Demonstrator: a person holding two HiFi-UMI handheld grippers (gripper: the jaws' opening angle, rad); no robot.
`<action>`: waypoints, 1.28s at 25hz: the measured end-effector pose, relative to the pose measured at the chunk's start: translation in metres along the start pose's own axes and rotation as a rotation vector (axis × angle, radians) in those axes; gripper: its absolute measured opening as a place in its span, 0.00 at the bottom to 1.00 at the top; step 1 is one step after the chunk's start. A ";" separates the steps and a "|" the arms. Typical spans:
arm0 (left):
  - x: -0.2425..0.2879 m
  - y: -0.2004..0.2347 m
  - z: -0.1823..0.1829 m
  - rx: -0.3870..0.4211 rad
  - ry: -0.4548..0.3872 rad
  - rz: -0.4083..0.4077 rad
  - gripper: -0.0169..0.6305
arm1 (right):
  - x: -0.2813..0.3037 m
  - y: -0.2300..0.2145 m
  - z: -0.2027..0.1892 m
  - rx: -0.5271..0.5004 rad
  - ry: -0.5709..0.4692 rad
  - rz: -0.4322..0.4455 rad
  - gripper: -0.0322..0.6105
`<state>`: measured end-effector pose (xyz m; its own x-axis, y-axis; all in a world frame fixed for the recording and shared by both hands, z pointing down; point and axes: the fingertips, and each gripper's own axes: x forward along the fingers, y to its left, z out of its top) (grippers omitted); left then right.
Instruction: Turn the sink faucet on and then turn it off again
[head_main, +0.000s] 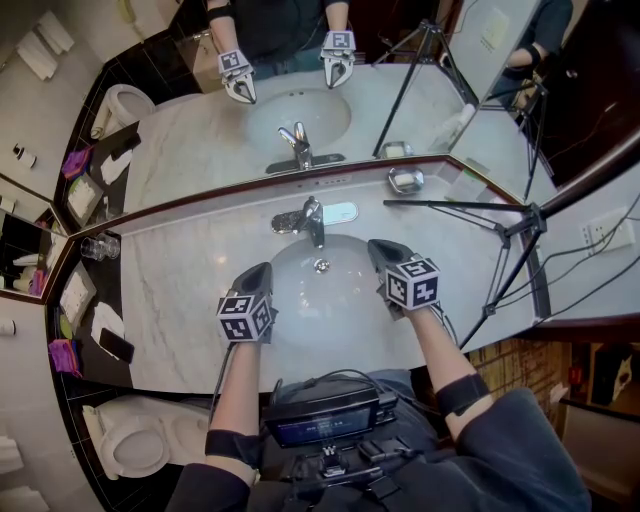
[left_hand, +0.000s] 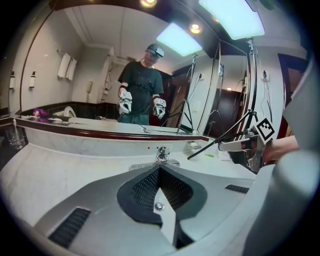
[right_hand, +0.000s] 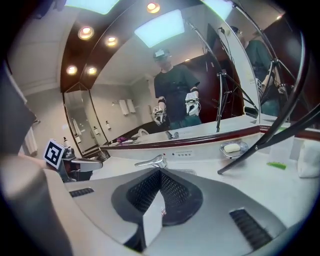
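Hovering over the white oval sink basin (head_main: 318, 300), left gripper (head_main: 263, 268) and right gripper (head_main: 379, 246) keep jaws pressed together, empty, facing the chrome single-lever faucet (head_main: 311, 217) at the basin's far edge, probably poised to push its lever.

We see a pale marble counter (head_main: 180, 290) below a wide mirror (head_main: 190, 140) with a dark wooden edge. A white toilet (head_main: 135, 445) stands at the lower left, a black tripod (head_main: 515, 235) at the right; recessed ceiling lights (right_hand: 86, 33) glow overhead.
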<state>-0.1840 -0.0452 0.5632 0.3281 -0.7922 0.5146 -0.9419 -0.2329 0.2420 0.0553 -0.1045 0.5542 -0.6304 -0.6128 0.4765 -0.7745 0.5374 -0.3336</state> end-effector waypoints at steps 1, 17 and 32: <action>0.000 0.000 0.000 0.003 0.002 0.001 0.03 | -0.001 -0.001 -0.003 0.005 0.004 -0.002 0.08; 0.013 -0.011 0.001 0.141 -0.001 -0.004 0.10 | -0.004 -0.010 -0.012 0.022 0.010 -0.015 0.08; 0.081 -0.025 -0.013 0.596 0.140 -0.051 0.29 | -0.003 -0.019 -0.030 0.026 0.043 -0.032 0.08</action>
<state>-0.1328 -0.0960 0.6089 0.3419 -0.6993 0.6277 -0.7898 -0.5758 -0.2114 0.0735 -0.0956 0.5831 -0.6030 -0.6036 0.5216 -0.7957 0.5023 -0.3386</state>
